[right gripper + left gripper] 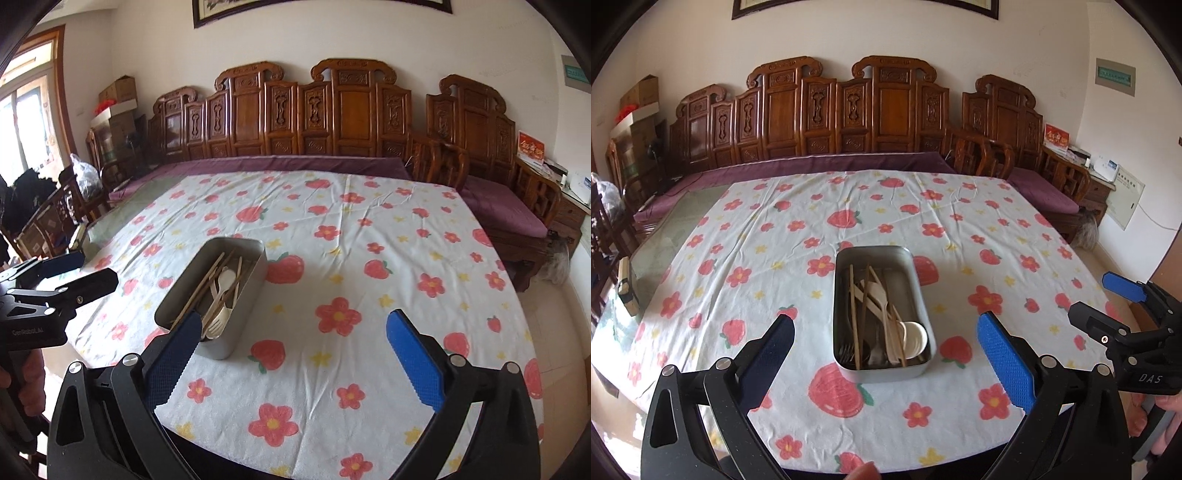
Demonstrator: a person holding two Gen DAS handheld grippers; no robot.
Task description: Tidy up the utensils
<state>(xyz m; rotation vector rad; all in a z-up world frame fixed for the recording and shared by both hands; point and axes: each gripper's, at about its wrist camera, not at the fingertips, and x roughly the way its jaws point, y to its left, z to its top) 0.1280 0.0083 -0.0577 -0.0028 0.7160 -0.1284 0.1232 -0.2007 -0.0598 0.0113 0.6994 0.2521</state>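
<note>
Steel tray [921,291] near table centre on floral cloth [775,229], holding chopsticks [854,314], spoon [914,334], fork [218,325]. Left gripper [886,350] and right gripper [295,350] both wide, empty, raised clear. Keep clear; check nothing overhangs rim.

A white cloth [849,206] printed with red flowers and strawberries covers the bench, with a strip of bare glass top [665,236] showing at one side. Behind it, a carved dark-wood settee [827,110] with purple cushions [502,210] lines the pale wall, cardboard boxes [118,96] stacked in the corner beneath a framed picture [321,11].
</note>
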